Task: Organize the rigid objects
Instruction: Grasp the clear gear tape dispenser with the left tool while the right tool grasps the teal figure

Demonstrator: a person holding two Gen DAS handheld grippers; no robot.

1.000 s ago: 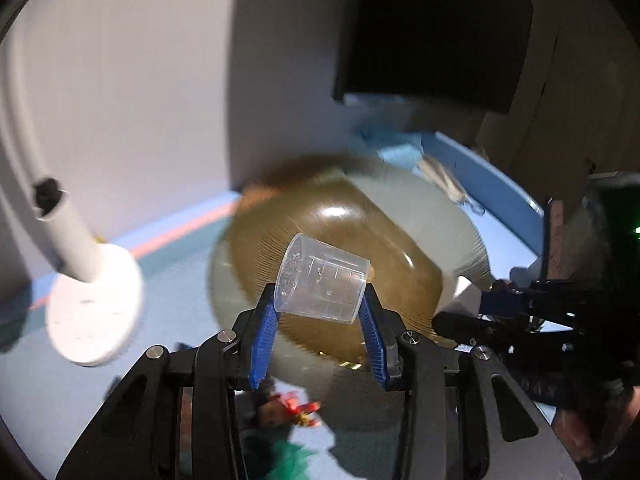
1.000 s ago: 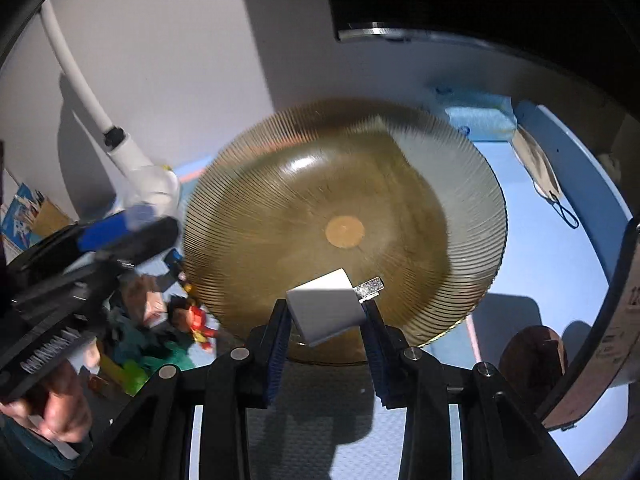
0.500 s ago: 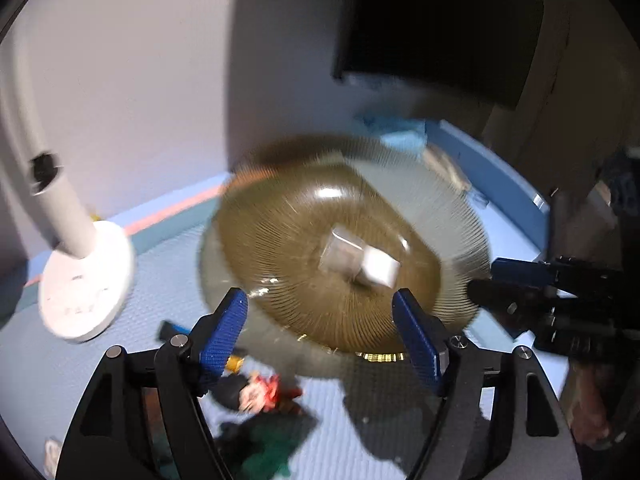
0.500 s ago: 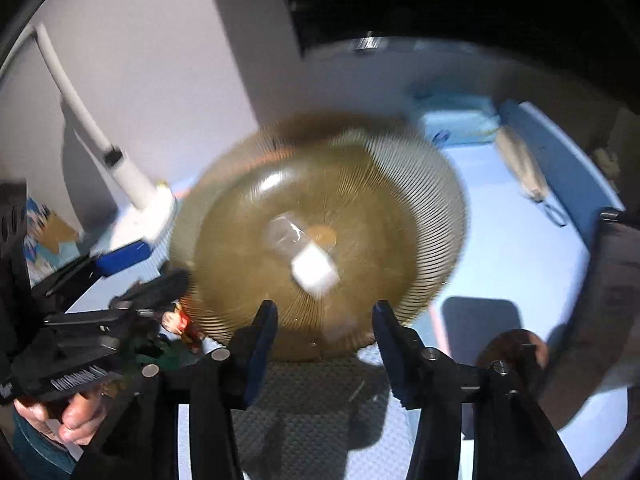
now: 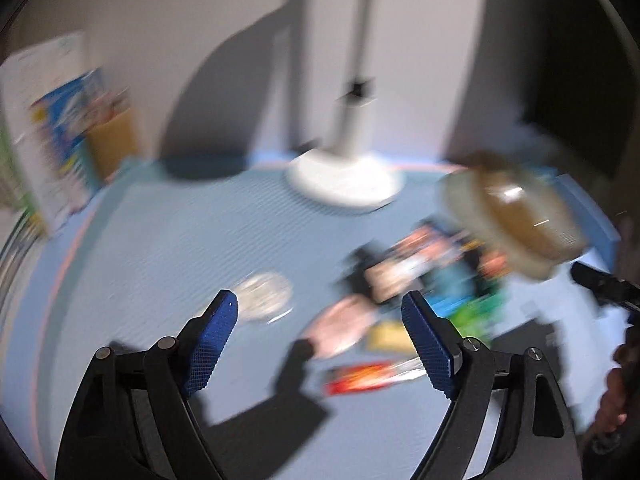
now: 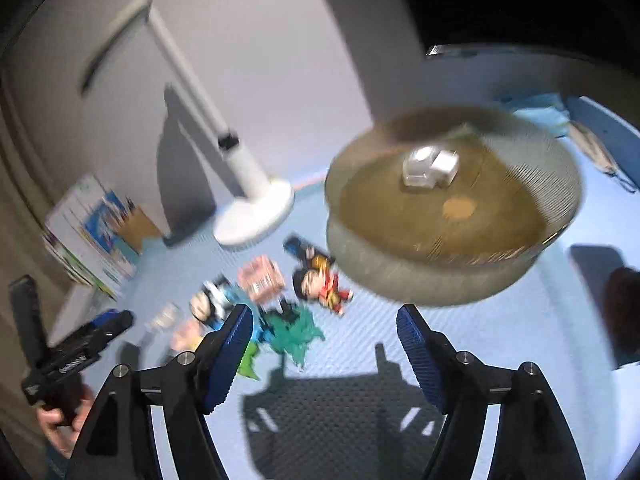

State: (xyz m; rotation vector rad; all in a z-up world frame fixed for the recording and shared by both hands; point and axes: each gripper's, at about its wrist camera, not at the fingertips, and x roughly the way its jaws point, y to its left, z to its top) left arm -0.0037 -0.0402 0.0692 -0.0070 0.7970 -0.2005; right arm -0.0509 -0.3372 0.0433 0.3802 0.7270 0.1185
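The left hand-held gripper [image 5: 320,316] is seen with its jaws opening and nothing between them; the same holds for the right hand-held gripper [image 6: 325,330]. The loose pile of small colourful toy figures [image 6: 280,296] lies on the blue ribbed tabletop [image 5: 160,232], ahead of and slightly right of the left gripper, and ahead-left of the right one, so the left is judged nearer. No common long axis can be read from the blurred pile. The amber ribbed glass bowl [image 6: 452,208] stands right of the pile, beside the white lamp base [image 6: 256,212]. Only in the right wrist view are the clear cup and white block [image 6: 430,166] shown inside the bowl; only the left view shows a small round clear piece [image 5: 262,296] close to its left finger.
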